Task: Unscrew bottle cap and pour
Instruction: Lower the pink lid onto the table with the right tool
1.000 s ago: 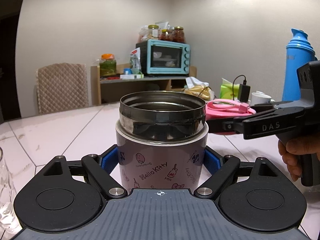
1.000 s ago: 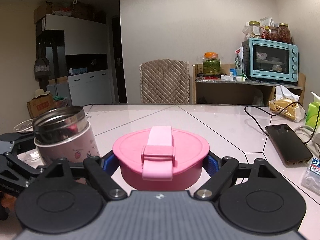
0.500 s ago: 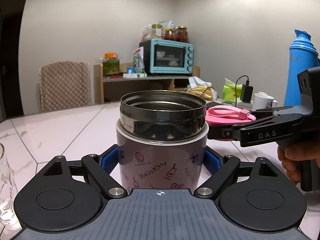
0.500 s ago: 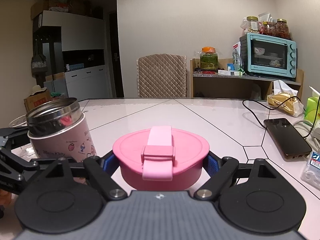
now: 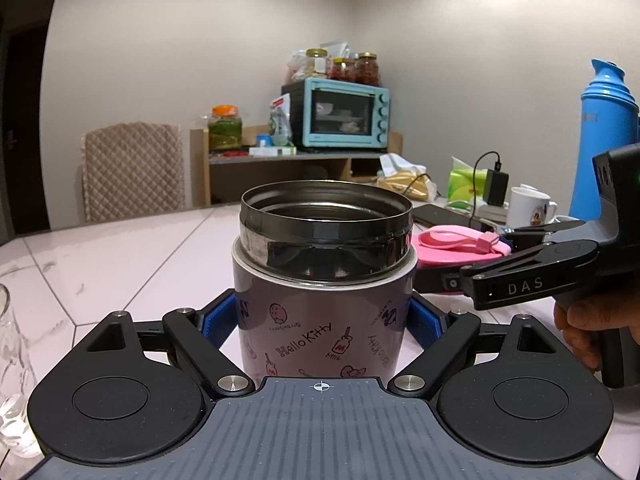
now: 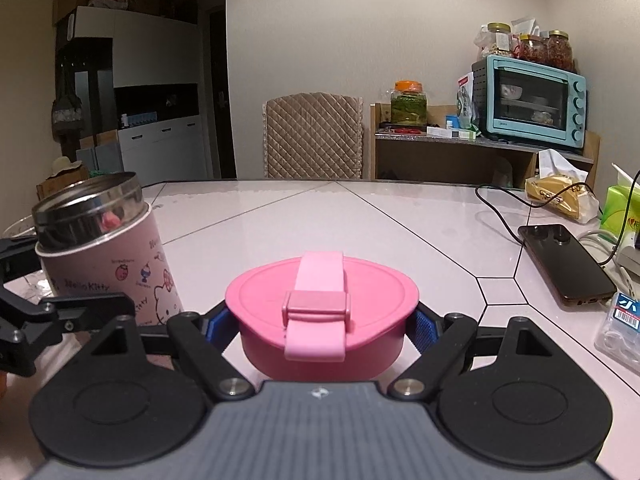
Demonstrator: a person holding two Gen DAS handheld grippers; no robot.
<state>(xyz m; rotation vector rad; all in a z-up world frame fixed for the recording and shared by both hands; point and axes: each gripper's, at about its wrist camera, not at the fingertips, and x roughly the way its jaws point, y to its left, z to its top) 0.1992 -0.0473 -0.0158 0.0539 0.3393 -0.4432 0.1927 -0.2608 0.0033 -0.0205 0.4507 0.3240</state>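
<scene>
A pink Hello Kitty bottle (image 5: pixel 326 240) with a wide steel neck stands upright on the table, its mouth uncovered. My left gripper (image 5: pixel 325 322) is shut on its body, blue pads pressing both sides. The bottle (image 6: pixel 104 264) also shows at the left of the right wrist view, with the left gripper's black fingers (image 6: pixel 80 312) around it. My right gripper (image 6: pixel 322 328) is shut on the pink cap (image 6: pixel 320 312), which has a strap across its top. The cap (image 5: pixel 452 240) sits just right of the bottle, off it, between the right gripper's fingers (image 5: pixel 528 276). A hand (image 5: pixel 588 328) holds that gripper.
A clear glass (image 5: pixel 12 380) stands at the left edge. A phone (image 6: pixel 564 264) on a cable, a plastic box (image 6: pixel 620 328), a white mug (image 5: pixel 530 208) and a blue thermos (image 5: pixel 608 140) fill the table's right side. A quilted chair (image 6: pixel 312 136) stands behind the table.
The right gripper with the cap has sunk a little beside the bottle. The left gripper keeps the bottle still.
</scene>
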